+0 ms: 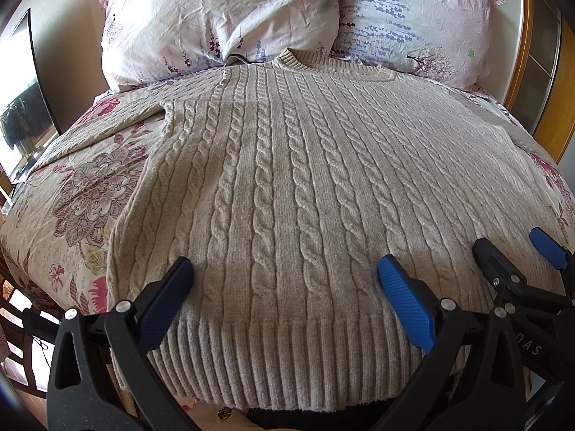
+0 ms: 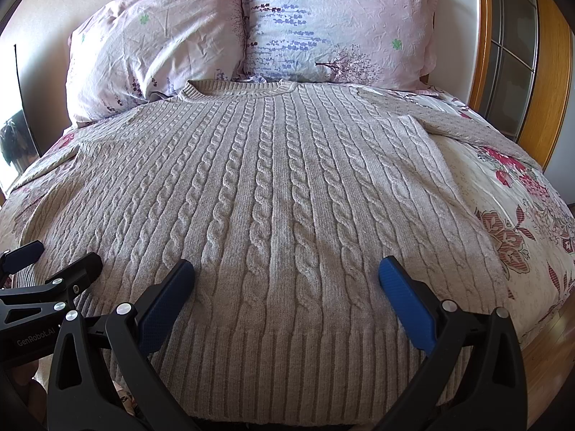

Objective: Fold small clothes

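A beige cable-knit sweater (image 1: 287, 179) lies flat, front up, on the bed, collar toward the pillows, ribbed hem nearest me; it also shows in the right wrist view (image 2: 273, 197). Its sleeves spread out to both sides. My left gripper (image 1: 285, 273) is open and empty, hovering over the left part of the hem. My right gripper (image 2: 285, 273) is open and empty over the right part of the hem. The right gripper also shows at the right edge of the left wrist view (image 1: 514, 251), and the left gripper at the left edge of the right wrist view (image 2: 54, 258).
The sweater rests on a floral bedspread (image 1: 82, 194). Two floral pillows (image 1: 215, 18) (image 2: 337, 25) stand at the head. A wooden-framed door (image 2: 517, 54) is at the right. A dark screen (image 1: 25, 100) stands at the left. Wooden floor (image 2: 553, 337) lies right of the bed.
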